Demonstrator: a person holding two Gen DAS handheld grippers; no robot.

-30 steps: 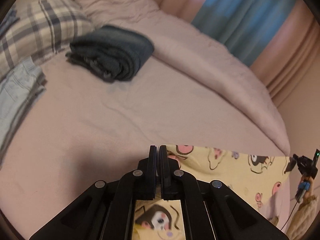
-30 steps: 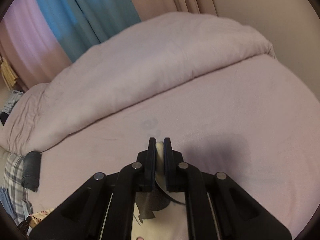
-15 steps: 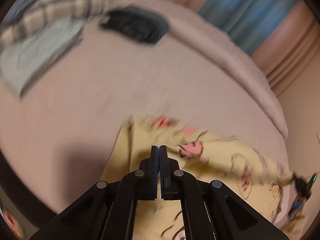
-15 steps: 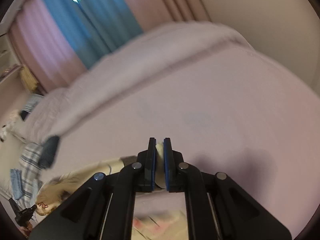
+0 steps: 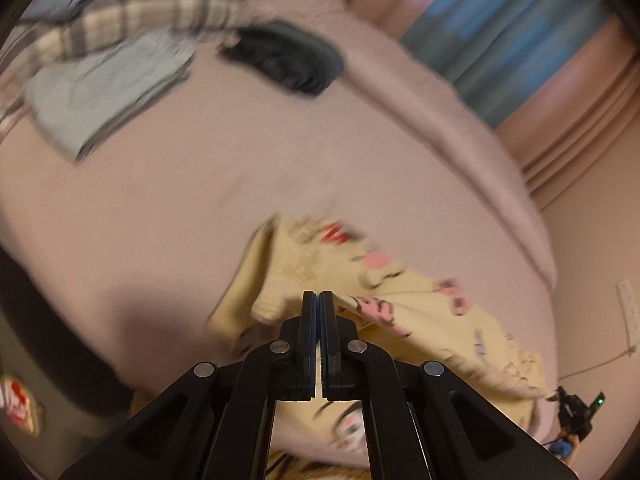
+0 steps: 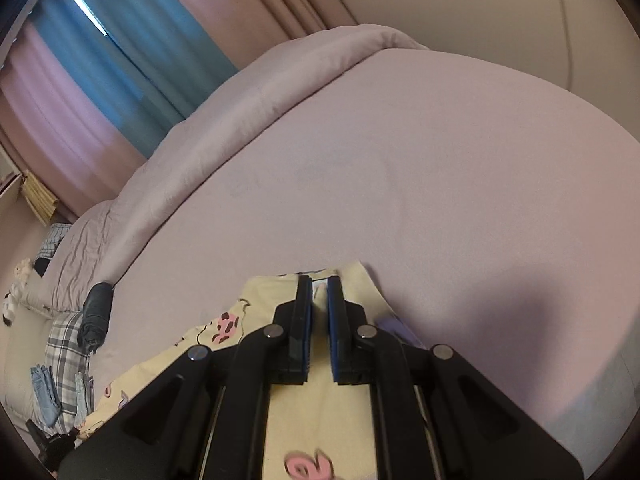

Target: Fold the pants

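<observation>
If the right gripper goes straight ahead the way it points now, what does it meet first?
Probably the yellow pants it already pinches, then the bare pink bedsheet just beyond their edge. The right gripper points downward at the bed; depth is unclear.

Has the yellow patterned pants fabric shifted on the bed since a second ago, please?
Yes. In the left wrist view, the pants now spread farther up the bed toward the dark folded clothes, having earlier lain only at the bottom right.

Your two wrist cameras look steeply down along their fingers, close over the bed (image 6: 440, 160), both seeing the yellow pants (image 5: 440, 332).
</observation>
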